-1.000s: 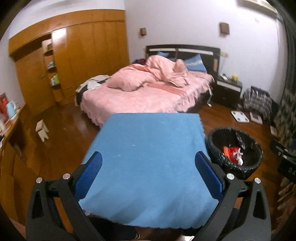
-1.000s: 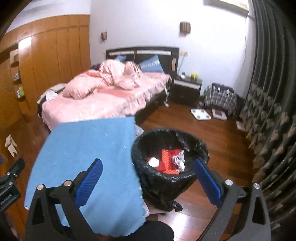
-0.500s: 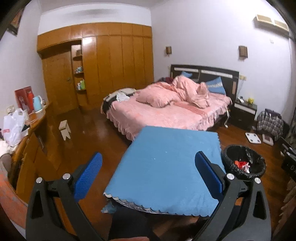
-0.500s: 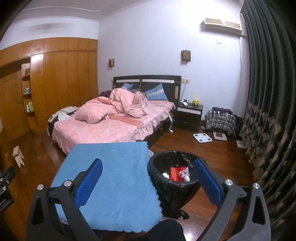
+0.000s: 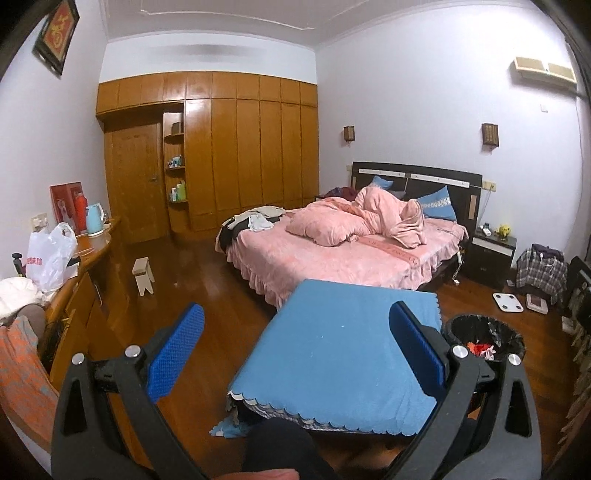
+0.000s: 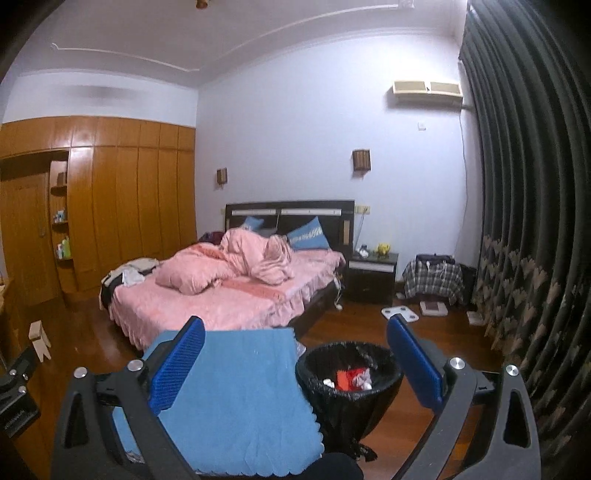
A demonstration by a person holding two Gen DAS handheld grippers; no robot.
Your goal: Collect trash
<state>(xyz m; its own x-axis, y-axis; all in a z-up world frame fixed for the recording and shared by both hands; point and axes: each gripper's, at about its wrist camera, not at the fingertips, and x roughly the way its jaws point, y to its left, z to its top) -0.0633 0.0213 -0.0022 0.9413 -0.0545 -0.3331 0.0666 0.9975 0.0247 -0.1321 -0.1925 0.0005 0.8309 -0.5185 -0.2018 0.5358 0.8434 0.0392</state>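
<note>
Right wrist view: trash bin [image 6: 349, 384], black liner, sits on the wood floor [image 6: 436, 325] just right of the blue-clothed table [image 6: 240, 387], rim touching or nearly touching the cloth edge. Inside the bin: red wrapper [image 6: 347, 378] plus white crumpled bits [image 6: 365, 382]; print on them too small to read. Right gripper [image 6: 295, 365] jaws spread wide, nothing between the blue pads, raised above table and bin. Left wrist view: same bin [image 5: 484, 339] at the table's far right corner, red scrap visible inside. Left gripper [image 5: 295, 350] also wide apart, empty, raised over the near-left edge of the table [image 5: 332, 354]. Blue cloth has a scalloped hem; top surface bare apart from tiny specks. Beyond the table: bed [image 5: 332, 258] with pink bedding and blue pillows, dark headboard. Black nightstand [image 5: 493, 253] right of the bed, white scale [image 5: 509, 302] on the floor, plaid bag [image 5: 541, 269] near the wall. Left side: wooden wardrobe [image 5: 236, 147], small stool [image 5: 143, 275], sideboard with white plastic bag [image 5: 50, 254] carrying red print, unreadable at this resolution, plus a light-blue kettle [image 5: 94, 219] and red flask [image 5: 80, 212]. Framed red picture [image 5: 57, 31] with a gold character on the left wall, not legible. AC unit [image 6: 426, 90] high on the wall, dark patterned curtain [image 6: 524, 221] at right.
</note>
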